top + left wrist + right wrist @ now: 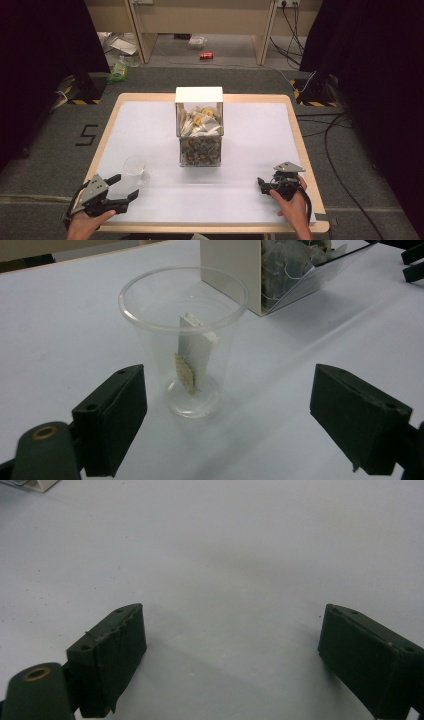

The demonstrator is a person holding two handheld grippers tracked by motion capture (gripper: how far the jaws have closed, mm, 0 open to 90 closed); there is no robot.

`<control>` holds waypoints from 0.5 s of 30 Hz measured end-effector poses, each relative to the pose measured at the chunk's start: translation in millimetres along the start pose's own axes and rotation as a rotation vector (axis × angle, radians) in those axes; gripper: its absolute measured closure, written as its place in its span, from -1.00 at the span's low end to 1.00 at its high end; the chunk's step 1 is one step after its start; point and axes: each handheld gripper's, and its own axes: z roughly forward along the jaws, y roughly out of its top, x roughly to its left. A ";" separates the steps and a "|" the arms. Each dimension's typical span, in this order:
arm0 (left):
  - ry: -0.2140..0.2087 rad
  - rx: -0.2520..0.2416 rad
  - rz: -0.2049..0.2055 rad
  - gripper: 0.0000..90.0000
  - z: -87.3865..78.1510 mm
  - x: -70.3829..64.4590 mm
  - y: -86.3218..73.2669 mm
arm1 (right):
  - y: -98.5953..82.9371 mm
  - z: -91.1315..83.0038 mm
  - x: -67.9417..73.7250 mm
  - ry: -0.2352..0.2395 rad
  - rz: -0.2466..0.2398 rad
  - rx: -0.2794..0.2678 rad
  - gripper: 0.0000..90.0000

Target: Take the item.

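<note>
A clear plastic cup stands upright on the white table top, left of centre near the front. It holds a tea bag that leans against the cup wall. My left gripper is open just short of the cup, its jaws spread wider than the cup and not touching it. A clear-fronted tea bag box with a white top stands mid-table. My right gripper rests open near the front right, with bare table between its jaws.
The box stands just behind and to the right of the cup in the left gripper view. The table's wooden rim frames the white top. On the floor beyond lie cables, a red can and litter.
</note>
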 end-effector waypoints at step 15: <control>-0.019 0.051 -0.012 -0.68 8.1 -1.2 -20.0 | 0.0 -0.2 0.0 0.000 -0.002 0.002 -0.72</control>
